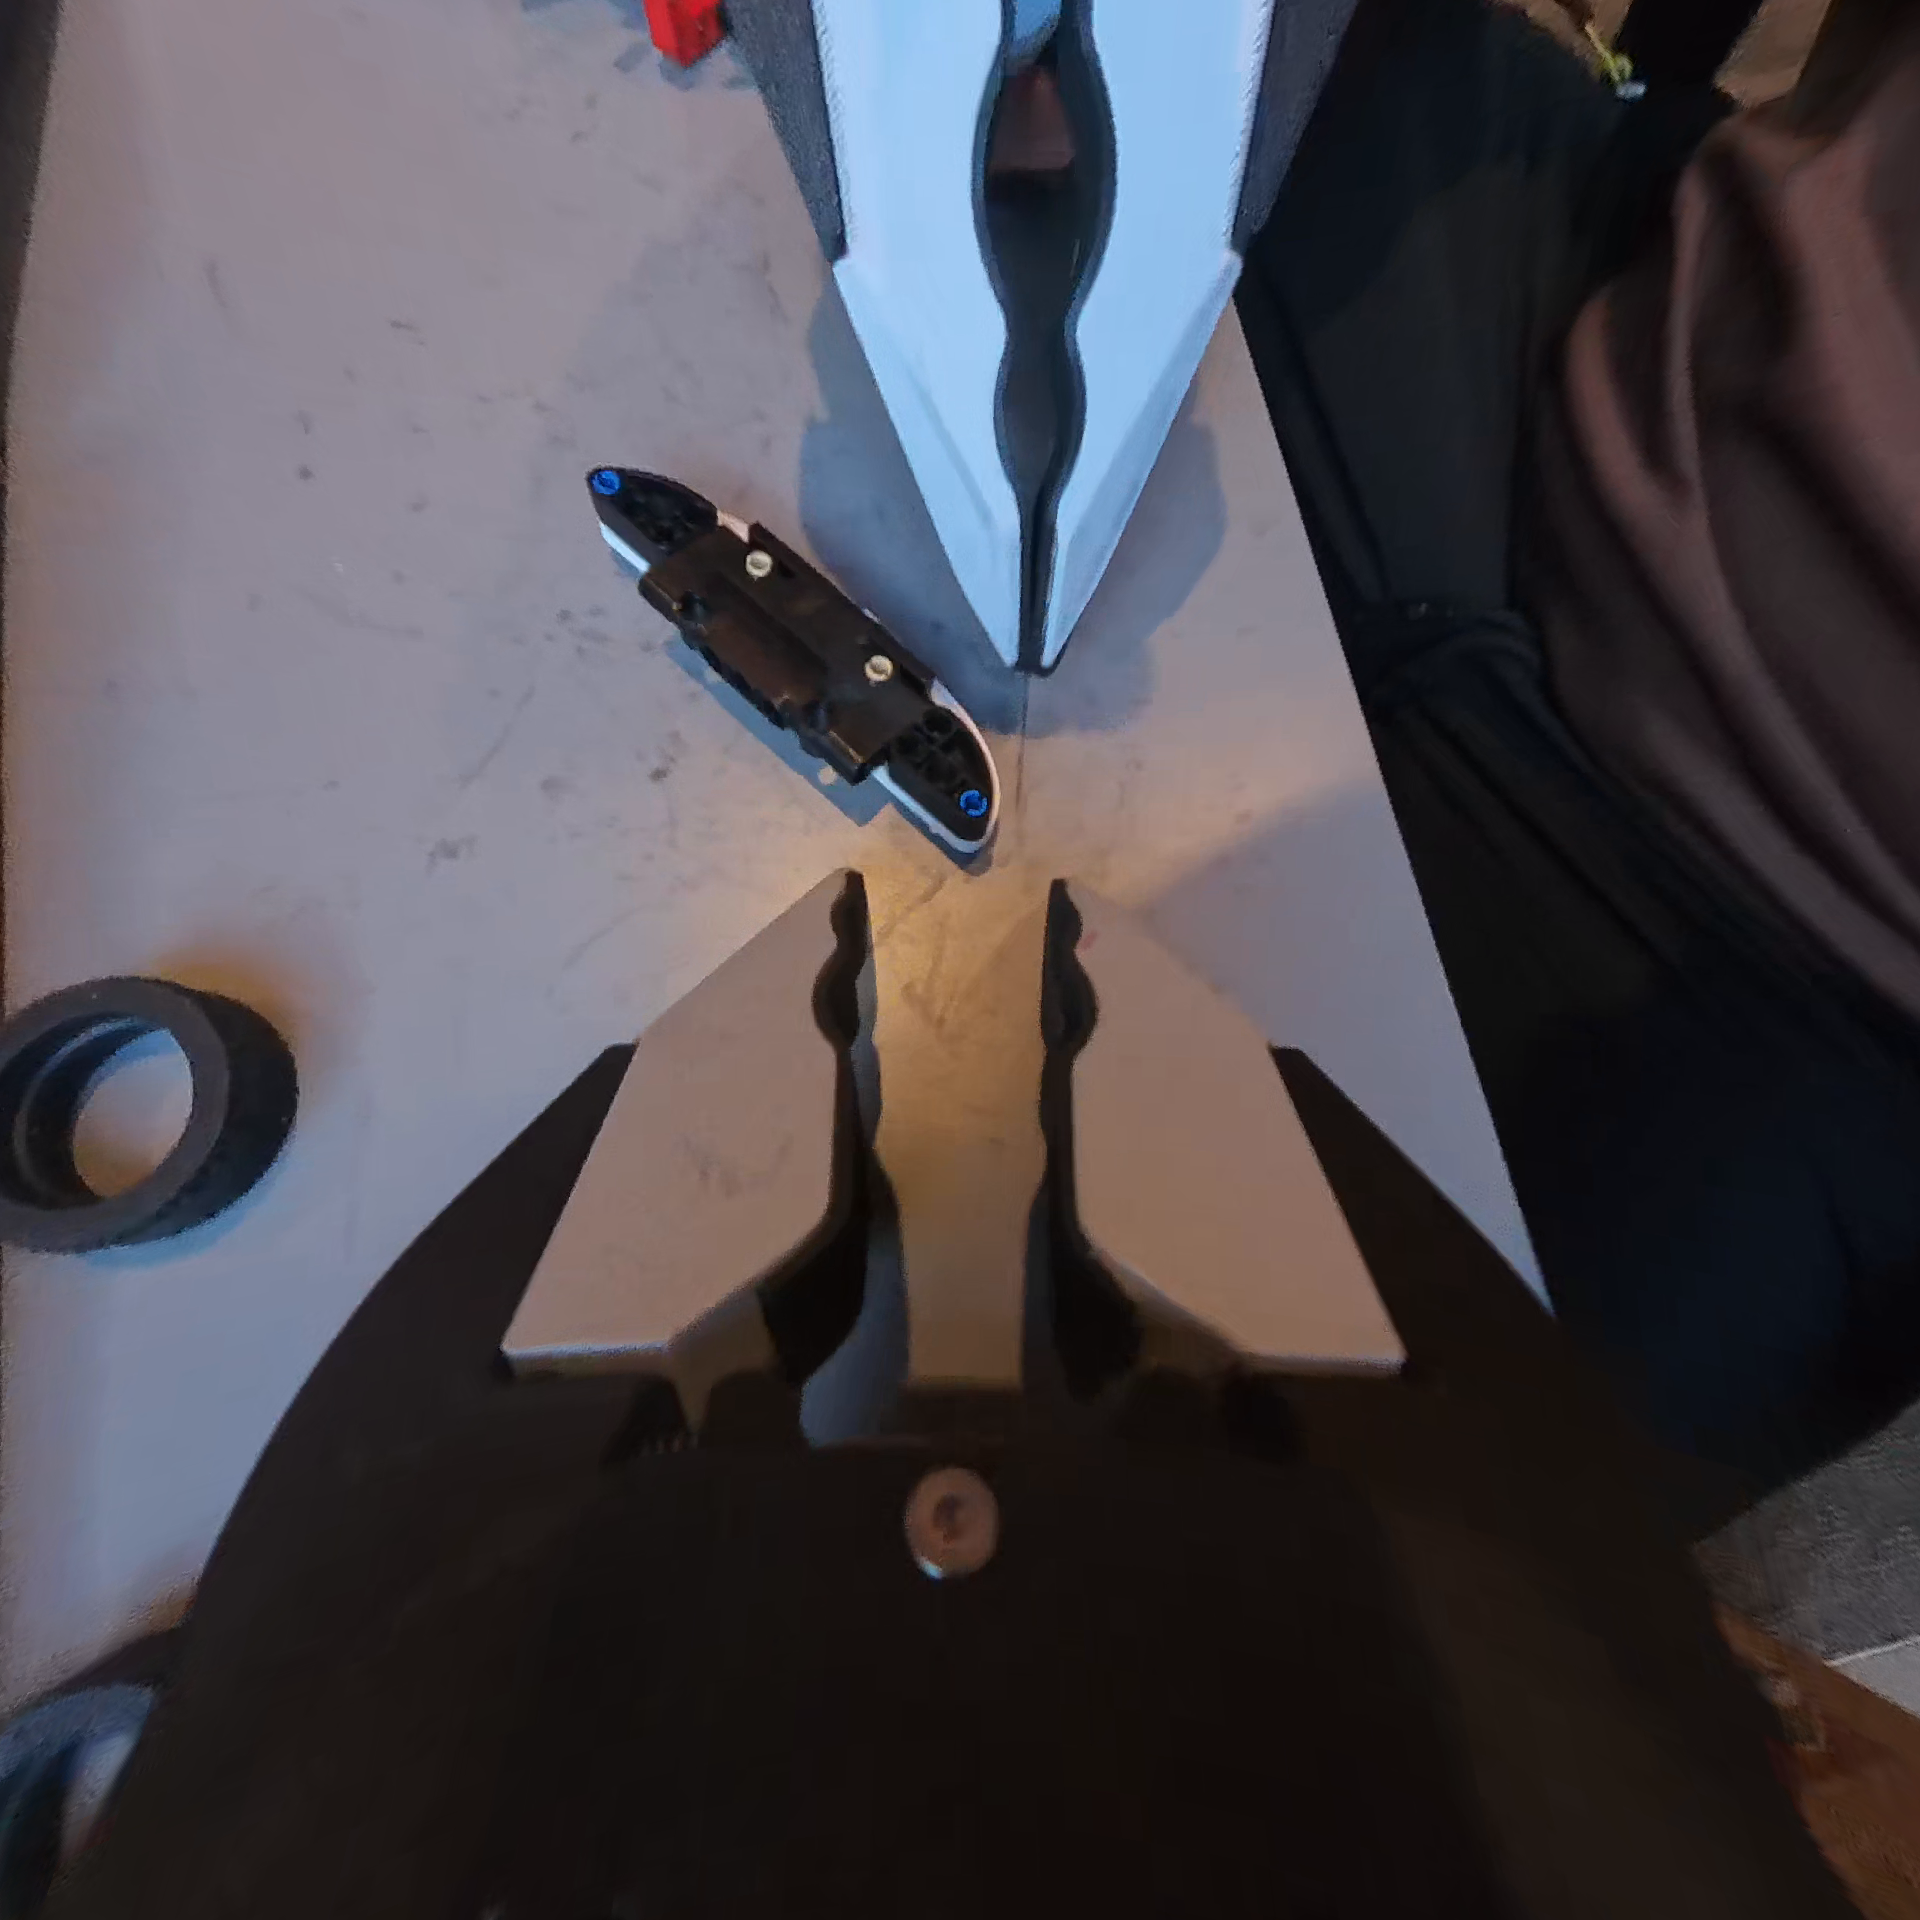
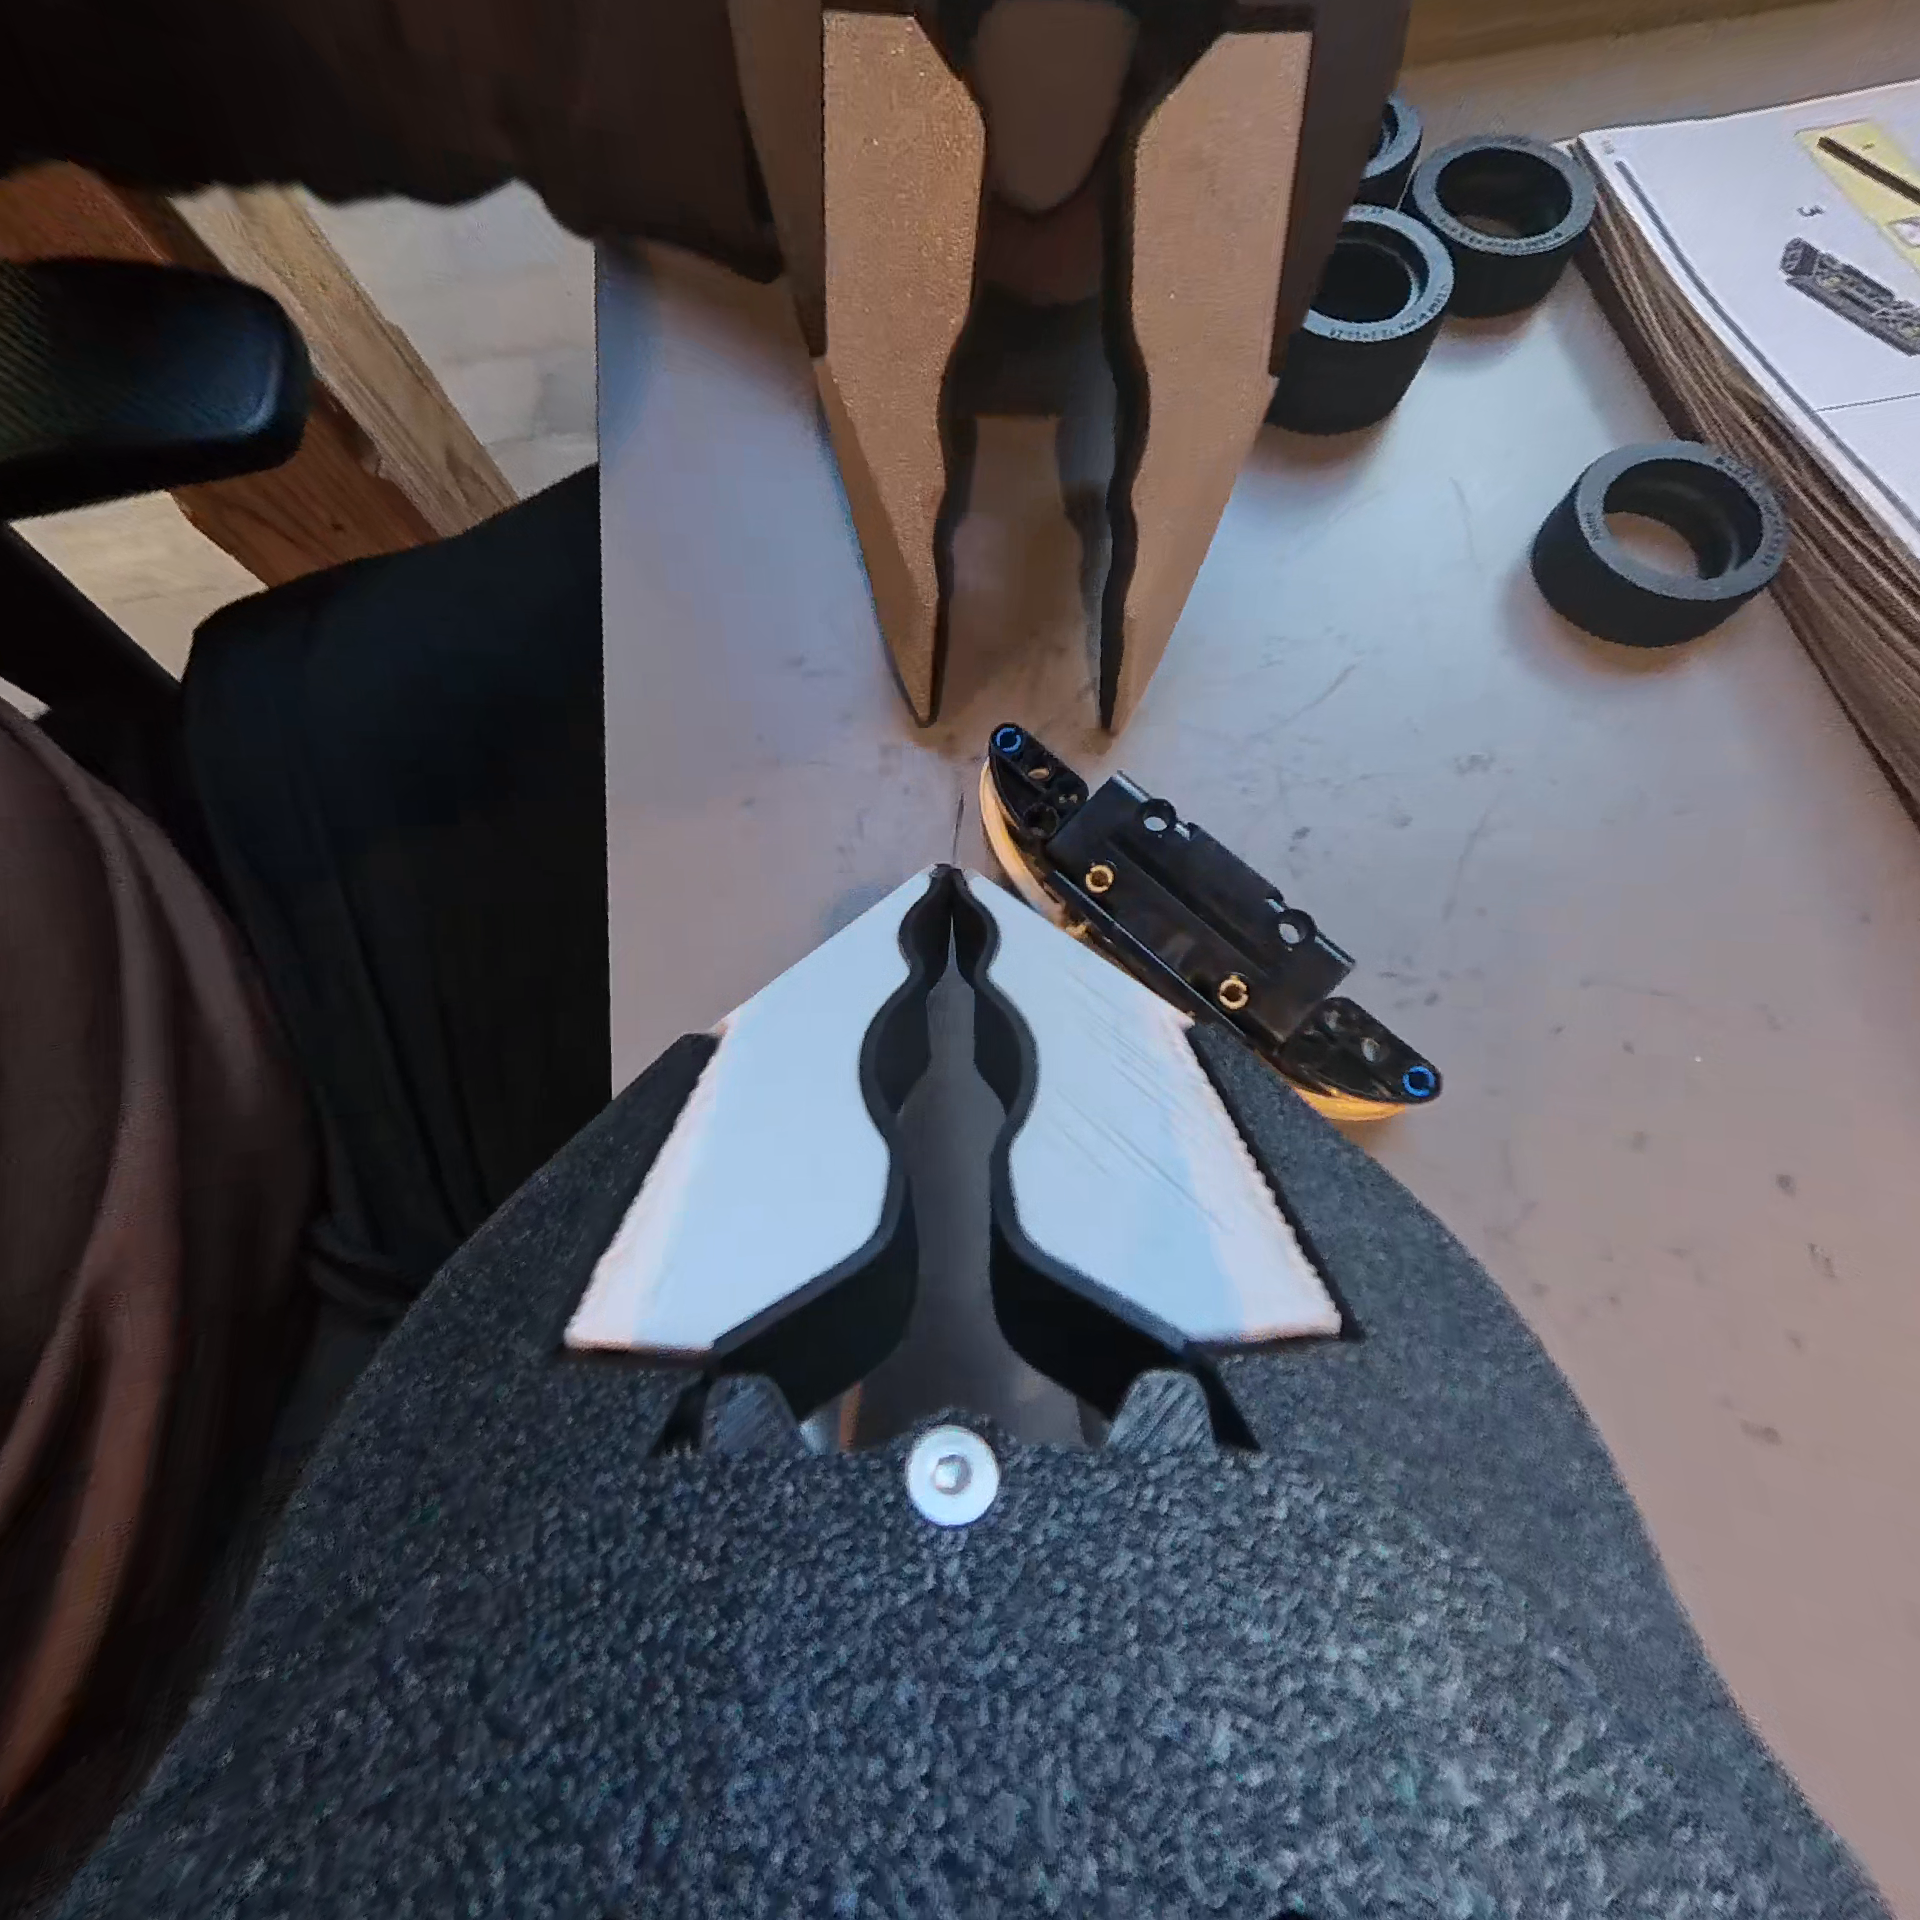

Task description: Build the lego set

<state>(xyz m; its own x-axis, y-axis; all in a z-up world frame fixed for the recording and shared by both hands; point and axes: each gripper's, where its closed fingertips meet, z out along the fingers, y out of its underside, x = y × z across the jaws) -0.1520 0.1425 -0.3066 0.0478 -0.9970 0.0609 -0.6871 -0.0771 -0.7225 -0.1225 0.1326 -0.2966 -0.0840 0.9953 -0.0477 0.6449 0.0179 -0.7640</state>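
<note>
A black lego assembly (image 1: 790, 644) with white curved side panels, blue pins at both ends and two tan pins lies on the grey table (image 1: 364, 416). It also shows in the right wrist view (image 2: 1195, 925). My left gripper (image 1: 954, 894) is open and empty, its tips just short of the assembly's near end; it enters the right wrist view from the top (image 2: 1016, 722). My right gripper (image 2: 951, 878) is shut, tips beside the assembly, and faces the left one (image 1: 1029, 660). A hair-thin dark line runs out past its tips; I cannot tell what it is.
Several black rubber tyres (image 2: 1662, 551) lie at the back right by an open instruction booklet (image 2: 1766, 260). One tyre (image 1: 114, 1112) sits to my left. A red piece (image 1: 681, 26) lies far off. The table edge (image 2: 603, 727), a person's dark clothing (image 1: 1662, 727) and a chair armrest (image 2: 135, 374) are close by.
</note>
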